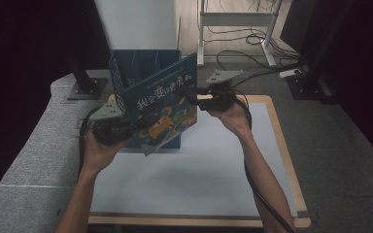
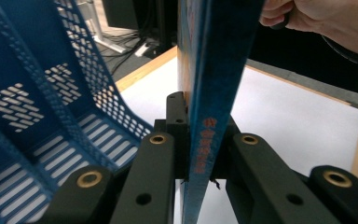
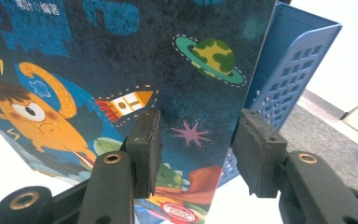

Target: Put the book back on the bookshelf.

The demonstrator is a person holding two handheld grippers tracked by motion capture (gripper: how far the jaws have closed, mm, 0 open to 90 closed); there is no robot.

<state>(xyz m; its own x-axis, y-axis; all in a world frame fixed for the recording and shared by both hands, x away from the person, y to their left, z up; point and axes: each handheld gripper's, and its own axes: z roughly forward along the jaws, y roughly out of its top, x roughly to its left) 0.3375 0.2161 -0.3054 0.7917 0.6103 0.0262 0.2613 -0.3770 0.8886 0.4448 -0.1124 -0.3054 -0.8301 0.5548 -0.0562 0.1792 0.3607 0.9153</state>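
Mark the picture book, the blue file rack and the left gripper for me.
picture book (image 1: pixel 162 104): high view, front cover near the title.
blue file rack (image 1: pixel 126 65): high view, upper divider wall.
left gripper (image 2: pixel 200 154): left gripper view, between fingertips clamping the book's spine.

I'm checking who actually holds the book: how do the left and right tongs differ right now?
The left tongs are clamped on the book at its lower edge; the right tongs are open, jaws straddling its side edge without pinching. Both meet the book in front of the blue rack.
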